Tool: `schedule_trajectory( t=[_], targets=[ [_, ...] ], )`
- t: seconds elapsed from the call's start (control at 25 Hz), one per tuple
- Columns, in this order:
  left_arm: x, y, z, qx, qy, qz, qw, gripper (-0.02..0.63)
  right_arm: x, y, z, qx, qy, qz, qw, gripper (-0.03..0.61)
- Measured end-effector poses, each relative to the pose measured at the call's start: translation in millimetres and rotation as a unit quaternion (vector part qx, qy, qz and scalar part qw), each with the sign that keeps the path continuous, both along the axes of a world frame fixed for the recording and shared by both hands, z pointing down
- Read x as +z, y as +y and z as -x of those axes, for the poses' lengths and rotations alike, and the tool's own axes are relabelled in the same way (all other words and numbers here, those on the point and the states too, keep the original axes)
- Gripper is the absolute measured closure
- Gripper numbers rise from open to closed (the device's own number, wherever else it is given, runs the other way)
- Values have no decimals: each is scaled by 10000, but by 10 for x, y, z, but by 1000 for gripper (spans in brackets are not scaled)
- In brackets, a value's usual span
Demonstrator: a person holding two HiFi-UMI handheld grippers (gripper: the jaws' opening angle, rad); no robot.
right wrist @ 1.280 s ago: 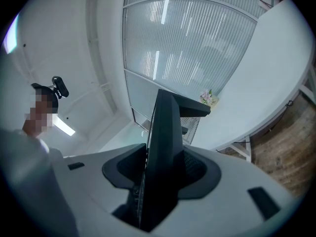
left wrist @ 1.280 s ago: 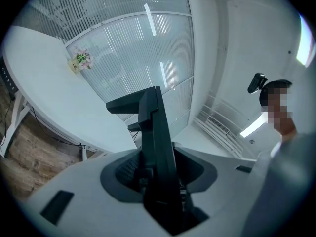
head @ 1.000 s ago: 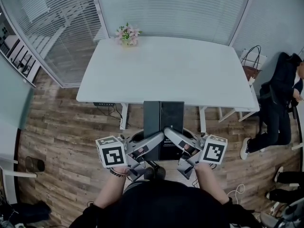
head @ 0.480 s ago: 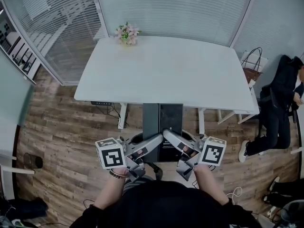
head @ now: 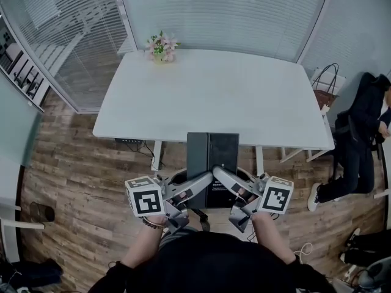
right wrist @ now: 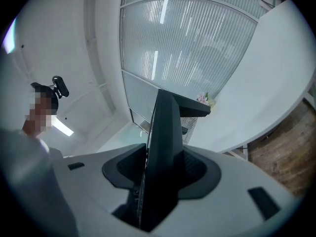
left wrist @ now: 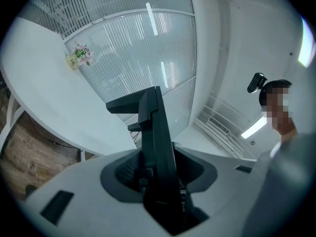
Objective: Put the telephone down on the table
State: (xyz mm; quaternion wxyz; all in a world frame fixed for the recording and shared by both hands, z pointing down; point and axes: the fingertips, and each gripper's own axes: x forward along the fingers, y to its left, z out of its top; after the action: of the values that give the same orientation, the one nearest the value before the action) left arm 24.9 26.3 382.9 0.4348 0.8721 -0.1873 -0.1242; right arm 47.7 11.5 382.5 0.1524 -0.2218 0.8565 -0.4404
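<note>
Pinching telephone; handbag head-view only

The left forearm and right forearm reach forward side by side from the body, carrying the grippers level. The left gripper and right gripper angle inward toward each other. Their fingers are clamped from opposite sides on the black telephone held between them.
</note>
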Motion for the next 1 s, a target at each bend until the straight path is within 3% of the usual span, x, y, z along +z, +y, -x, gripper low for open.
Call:
schedule_trajectory(
  t=[1.0],
  targets=[
    [-40, -2020, 265, 246, -37, -63, 9997, 425, -57, -2002, 289, 182, -125, -53, 9997, 391]
  ],
)
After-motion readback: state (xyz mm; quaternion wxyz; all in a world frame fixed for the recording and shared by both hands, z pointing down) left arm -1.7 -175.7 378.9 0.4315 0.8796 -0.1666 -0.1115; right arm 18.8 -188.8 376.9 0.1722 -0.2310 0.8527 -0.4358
